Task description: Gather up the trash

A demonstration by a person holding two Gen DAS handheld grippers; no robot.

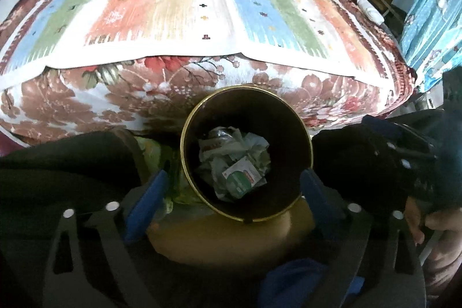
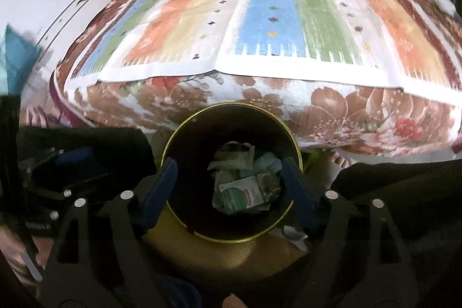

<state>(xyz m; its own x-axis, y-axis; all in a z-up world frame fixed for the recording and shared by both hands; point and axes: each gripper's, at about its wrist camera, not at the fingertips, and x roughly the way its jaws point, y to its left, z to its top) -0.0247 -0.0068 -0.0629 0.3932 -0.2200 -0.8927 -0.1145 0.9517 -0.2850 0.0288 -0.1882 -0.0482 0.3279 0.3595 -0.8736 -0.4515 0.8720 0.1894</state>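
Note:
A round dark bin with a gold rim [image 1: 184, 152] stands in front of the bed, seen from above in both views [image 2: 170, 146]. Crumpled paper and a green-and-white packet [image 1: 239, 181] lie at its bottom, also in the right wrist view [image 2: 242, 195]. My left gripper [image 1: 231, 186] hangs over the bin mouth, open and empty, blue fingers [image 1: 147, 195] spread wide. My right gripper [image 2: 231, 181] is also above the bin, open and empty, blue fingers [image 2: 161, 186] apart. The right gripper body shows dark at the right of the left wrist view [image 1: 375, 158].
A bed with a striped mat [image 1: 202, 5] over a floral bedsheet [image 1: 115, 94] fills the space behind the bin. A blue curtain [image 1: 433, 19] hangs at the right. The yellowish floor [image 1: 225, 238] lies under the bin. A bare foot [image 2: 339, 160] stands to the bin's right.

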